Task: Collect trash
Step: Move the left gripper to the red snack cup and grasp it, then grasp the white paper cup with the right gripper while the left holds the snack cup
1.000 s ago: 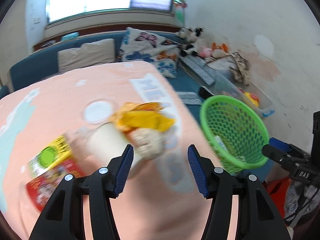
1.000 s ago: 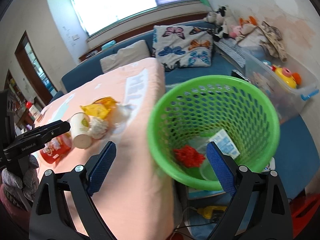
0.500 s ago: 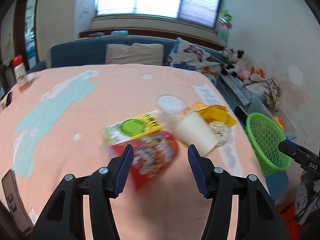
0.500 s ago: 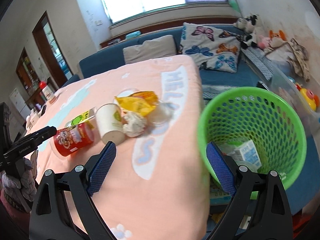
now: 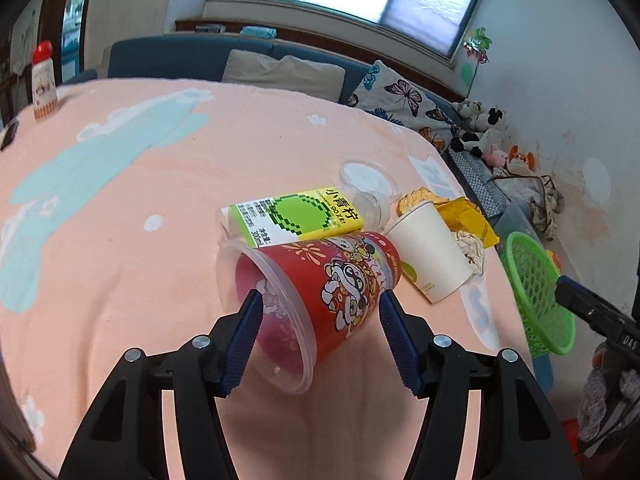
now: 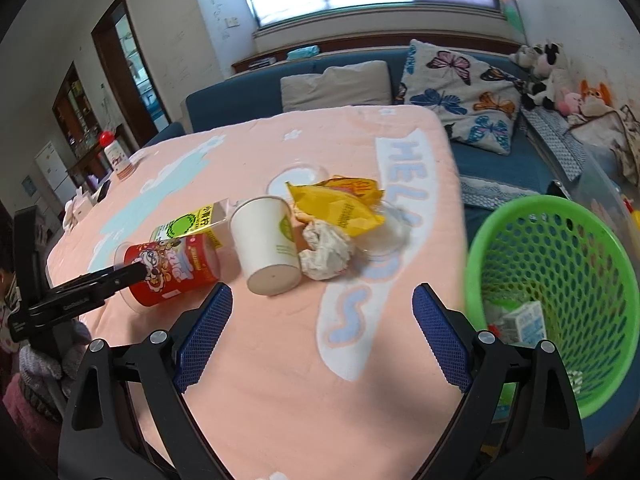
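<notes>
Trash lies in a heap on the peach tablecloth (image 5: 120, 208). In the left wrist view, the left gripper (image 5: 320, 320), which a second ago faced the crumpled paper and the basket, has swung across and closed in on the red plastic cup (image 5: 320, 280); its blue pads now stand apart on either side of the cup, which lies on its side with its clear mouth toward the camera. Not yet clamped, so I judge the cup the next piece to be lifted. Behind it lie the yellow-green carton (image 5: 298, 218), the white paper cup (image 5: 432, 252), also on its side, and the yellow wrapper (image 5: 466, 222).

In the right wrist view, the right gripper (image 6: 322, 334) has drawn back from the green basket (image 6: 560, 280), which now sits at the right off the table edge with a small carton and scraps inside. Its jaws are wide apart and empty, over bare cloth. A crumpled paper ball (image 6: 326, 252) touches the white cup. The room holds a blue sofa (image 6: 240, 96) with cushions, under a bright window.
</notes>
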